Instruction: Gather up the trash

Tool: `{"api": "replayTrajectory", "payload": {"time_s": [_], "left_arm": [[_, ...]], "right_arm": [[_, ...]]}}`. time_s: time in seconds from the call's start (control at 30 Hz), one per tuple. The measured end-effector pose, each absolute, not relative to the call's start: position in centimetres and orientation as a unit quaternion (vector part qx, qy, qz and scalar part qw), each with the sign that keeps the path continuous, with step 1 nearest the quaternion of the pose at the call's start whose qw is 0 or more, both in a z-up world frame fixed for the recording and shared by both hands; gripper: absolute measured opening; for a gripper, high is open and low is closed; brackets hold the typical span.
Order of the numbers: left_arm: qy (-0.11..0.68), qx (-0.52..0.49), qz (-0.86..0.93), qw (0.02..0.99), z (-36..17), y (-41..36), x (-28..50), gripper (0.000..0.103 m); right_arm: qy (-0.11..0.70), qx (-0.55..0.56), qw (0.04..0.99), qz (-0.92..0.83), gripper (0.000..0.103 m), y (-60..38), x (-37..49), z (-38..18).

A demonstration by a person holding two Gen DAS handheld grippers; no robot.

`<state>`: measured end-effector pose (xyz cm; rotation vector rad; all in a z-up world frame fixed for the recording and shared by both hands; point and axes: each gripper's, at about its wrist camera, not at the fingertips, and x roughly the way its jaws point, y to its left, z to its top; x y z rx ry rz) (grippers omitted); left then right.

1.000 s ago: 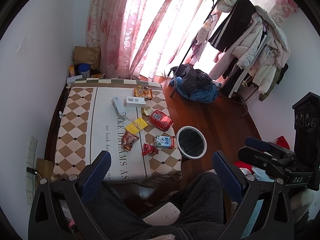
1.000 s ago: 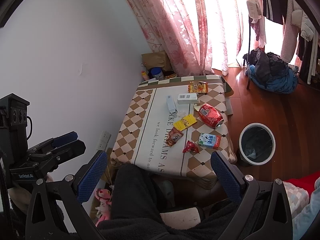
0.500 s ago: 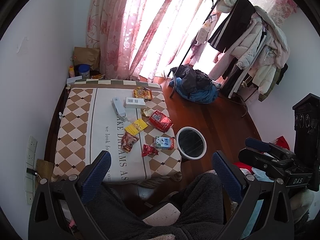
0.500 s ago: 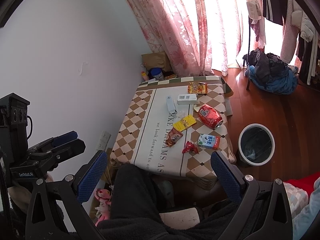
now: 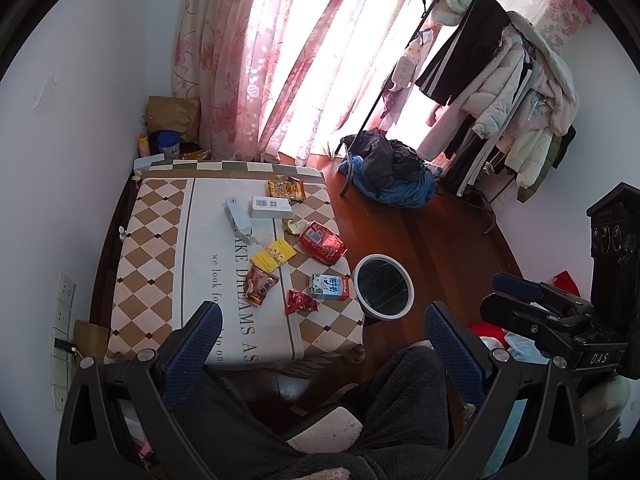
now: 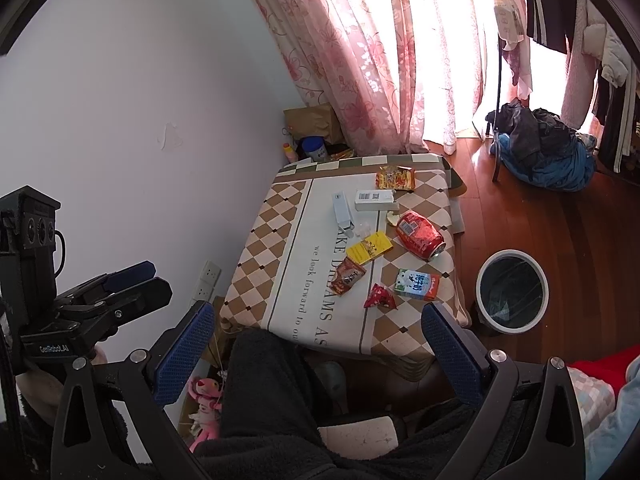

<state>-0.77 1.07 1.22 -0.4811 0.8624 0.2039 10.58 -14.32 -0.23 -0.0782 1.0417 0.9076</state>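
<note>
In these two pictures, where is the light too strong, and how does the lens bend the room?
Left wrist view: the window behind the pink curtains is blown out white; the walls curve near the round black border. Right wrist view: same overexposed window, glare on the wooden floor; the trash on the table stays sharp and readable.

On the worktop (image 5: 156, 240) lie nine things. There are four snack wrappers: one orange (image 5: 286, 188), one yellow (image 5: 274, 255), one brown (image 5: 261, 282), one small red (image 5: 299, 303). There are two white boxes, one long (image 5: 238, 215) and one flat (image 5: 271, 207). There is one red can (image 5: 323, 242), one drink carton (image 5: 330, 287) and one apple core (image 5: 295, 227). One trash bin (image 5: 385, 287) stands on the floor.
</note>
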Motion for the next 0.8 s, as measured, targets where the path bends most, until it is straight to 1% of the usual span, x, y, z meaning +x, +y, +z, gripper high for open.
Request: {"api": "replayTrajectory", "payload": {"time_s": [0.8], "left_arm": [[0.414, -0.227, 0.099, 0.876, 1.01, 0.87, -0.79, 0.103]], "right_arm": [[0.482, -0.037, 0.768, 0.42, 0.103, -14.39, 10.81, -0.22]]}}
